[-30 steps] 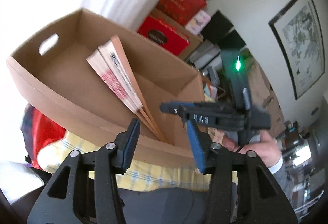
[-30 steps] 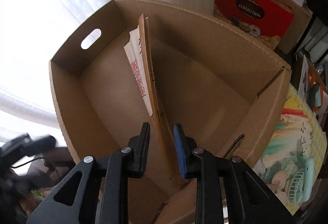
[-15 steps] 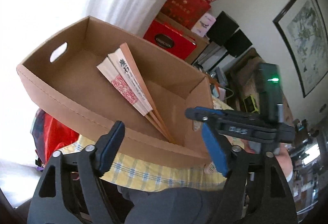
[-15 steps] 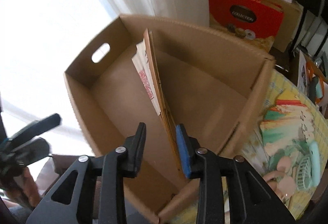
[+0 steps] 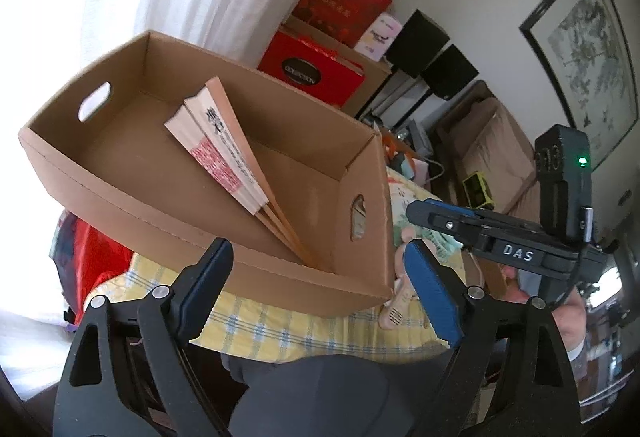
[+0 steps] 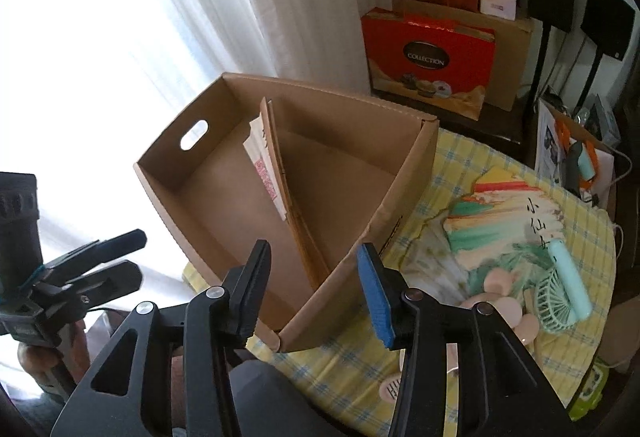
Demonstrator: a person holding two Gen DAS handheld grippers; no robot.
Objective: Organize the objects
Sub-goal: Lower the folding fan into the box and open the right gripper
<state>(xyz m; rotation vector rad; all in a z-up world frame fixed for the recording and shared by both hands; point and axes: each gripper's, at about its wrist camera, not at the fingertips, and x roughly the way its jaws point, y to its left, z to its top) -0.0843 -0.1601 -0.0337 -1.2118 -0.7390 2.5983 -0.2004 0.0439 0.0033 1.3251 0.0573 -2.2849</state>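
Two grippers hang before a cardboard box (image 5: 120, 173) that stands on a table with a yellow checked cloth (image 6: 472, 173); a folded fan (image 5: 224, 157) lies inside it, its paper end up near the far wall and its wooden ribs running down into the near corner, where the box rim cuts off their tips. The left gripper (image 5: 316, 289) has just been opening and its jaws stand wide with nothing between them, the near wall of the box showing beyond the gap; the right gripper (image 6: 316, 289) has just been opening too, released, with the box's near corner visible between its fingers but untouched. In the right wrist view the fan is seen almost edge-on, so its print is hard to read. An open painted fan (image 6: 504, 221) lies on the cloth beside the box, with a small mint hand fan (image 6: 560, 285) on top of it, partly hidden behind the right gripper's frame; the table's near edge is blocked by the grippers' bodies.
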